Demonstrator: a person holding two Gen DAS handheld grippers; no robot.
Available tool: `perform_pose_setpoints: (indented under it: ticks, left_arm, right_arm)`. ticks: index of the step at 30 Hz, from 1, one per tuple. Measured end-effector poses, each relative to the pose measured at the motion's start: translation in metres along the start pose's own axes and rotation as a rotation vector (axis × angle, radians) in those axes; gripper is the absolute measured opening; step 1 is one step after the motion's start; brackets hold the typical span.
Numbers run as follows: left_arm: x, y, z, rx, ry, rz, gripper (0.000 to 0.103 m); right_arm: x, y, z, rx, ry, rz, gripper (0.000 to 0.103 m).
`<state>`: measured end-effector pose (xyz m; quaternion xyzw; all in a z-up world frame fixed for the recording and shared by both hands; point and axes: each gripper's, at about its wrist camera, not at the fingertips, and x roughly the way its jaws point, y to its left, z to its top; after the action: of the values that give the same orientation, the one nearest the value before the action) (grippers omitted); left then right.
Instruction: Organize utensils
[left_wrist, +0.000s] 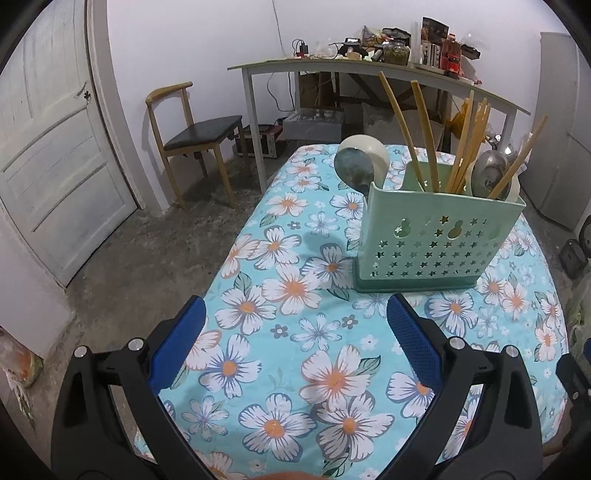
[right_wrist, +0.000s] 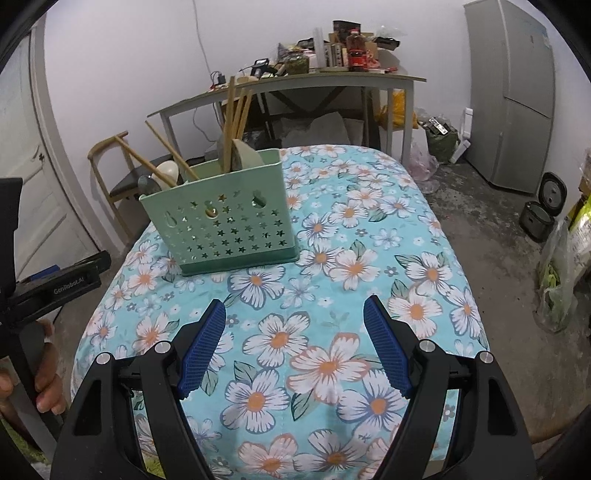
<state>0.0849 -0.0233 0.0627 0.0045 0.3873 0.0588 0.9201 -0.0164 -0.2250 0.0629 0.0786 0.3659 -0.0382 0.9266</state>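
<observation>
Several chopsticks (left_wrist: 424, 136) and spoons (left_wrist: 352, 168), upright in green holder (left_wrist: 432, 240)

Home kitchen: fridge (right_wrist: 517, 96), cluttered side table (right_wrist: 295, 83), rice cooker (right_wrist: 543, 212)

Room: pale plain walls (left_wrist: 184, 40), rough grey concrete floor (left_wrist: 147, 251), white panelled door (left_wrist: 55, 147) at left. Furniture: wooden chair (left_wrist: 192, 136) with dark seat beside a long grey side table (right_wrist: 295, 83) heaped with bottles, jars and boxes; grey refrigerator (right_wrist: 513, 92) at right. Foreground table under a turquoise floral cloth (right_wrist: 369, 229); bags and a dark rice cooker (right_wrist: 543, 210) on the floor near the refrigerator.
</observation>
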Motion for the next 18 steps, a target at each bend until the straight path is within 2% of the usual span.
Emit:
perform_pose_setpoints:
  ticks: [4,11,18]
  left_arm:
    - [-0.0001,-0.001,-0.0005,-0.009,0.013,0.0,0.095]
    - [0.0002,-0.0054,-0.0069,0.033,0.032,-0.011,0.095]
    - [-0.0022,-0.0063,-0.0084,0.021,0.056,-0.038,0.095]
  right_arm:
    - [0.0026,0.0046,0.0037,-0.023,0.009,-0.005,0.075]
    - [0.0016,0.0009,-0.0039,-0.026,0.03,-0.033,0.075]
    - [-0.0051,-0.0052,-0.0038,-0.022,0.023,-0.061,0.075]
